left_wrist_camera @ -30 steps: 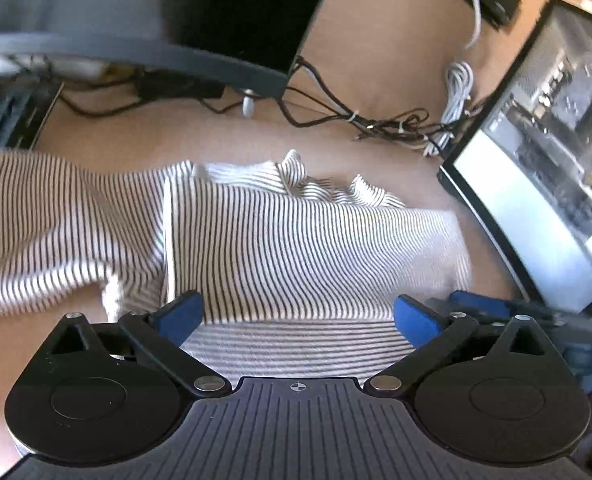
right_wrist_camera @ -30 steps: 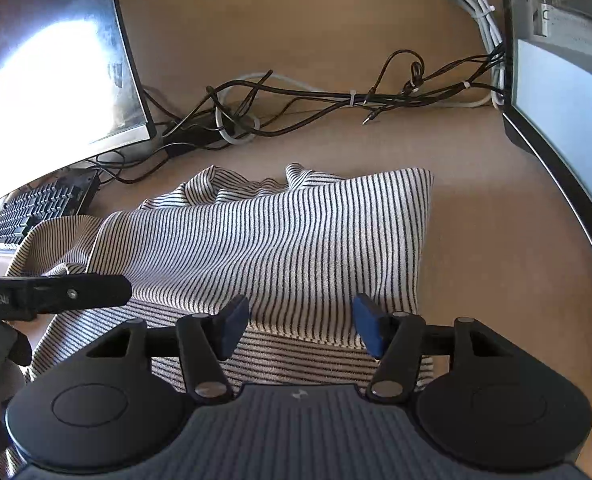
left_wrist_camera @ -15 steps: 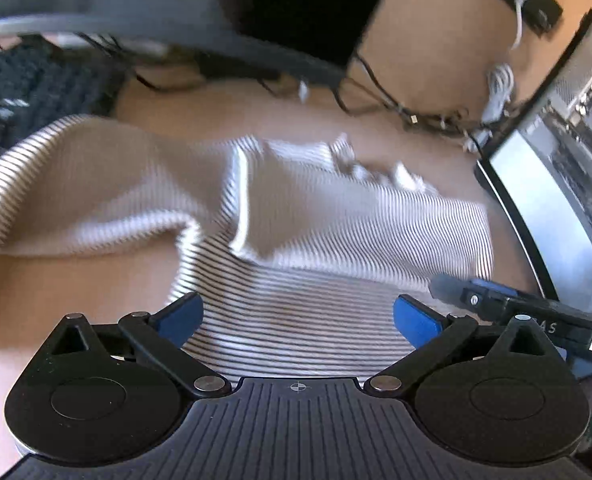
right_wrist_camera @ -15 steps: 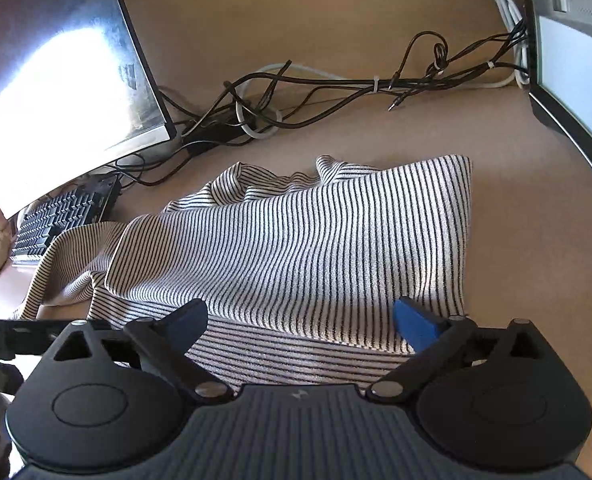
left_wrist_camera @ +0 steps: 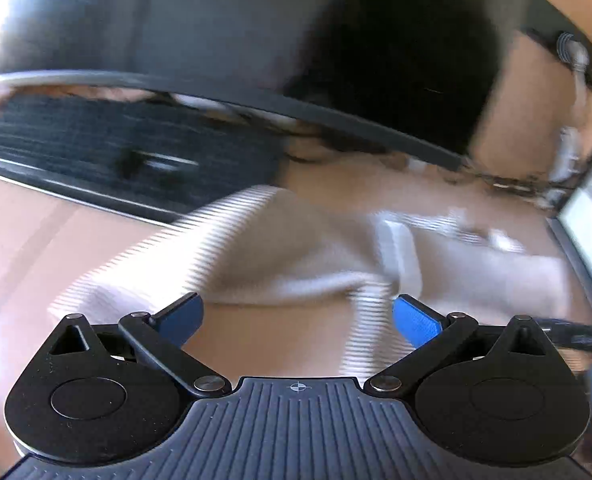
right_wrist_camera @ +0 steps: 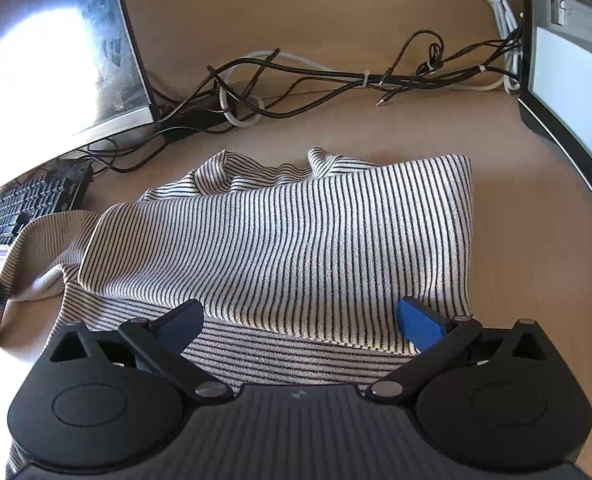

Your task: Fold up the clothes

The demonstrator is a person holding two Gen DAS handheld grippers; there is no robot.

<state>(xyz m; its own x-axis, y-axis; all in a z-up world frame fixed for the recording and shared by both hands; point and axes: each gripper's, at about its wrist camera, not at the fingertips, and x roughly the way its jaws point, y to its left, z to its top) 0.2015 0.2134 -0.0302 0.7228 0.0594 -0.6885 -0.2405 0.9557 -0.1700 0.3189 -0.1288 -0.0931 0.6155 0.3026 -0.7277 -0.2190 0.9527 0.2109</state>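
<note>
The striped garment (right_wrist_camera: 280,240) lies on the desk (right_wrist_camera: 536,272) between two monitors, one layer already folded over. A second ago the right gripper (right_wrist_camera: 301,322) had its jaws narrower; now they stand wide, empty, above the near hem. The left gripper (left_wrist_camera: 298,316), also spread and empty, has swung left toward the loose sleeve (left_wrist_camera: 224,256), likely the next fold. Keyboard (right_wrist_camera: 20,208) and cables (right_wrist_camera: 336,80) hem the far side; bare desk lies right
</note>
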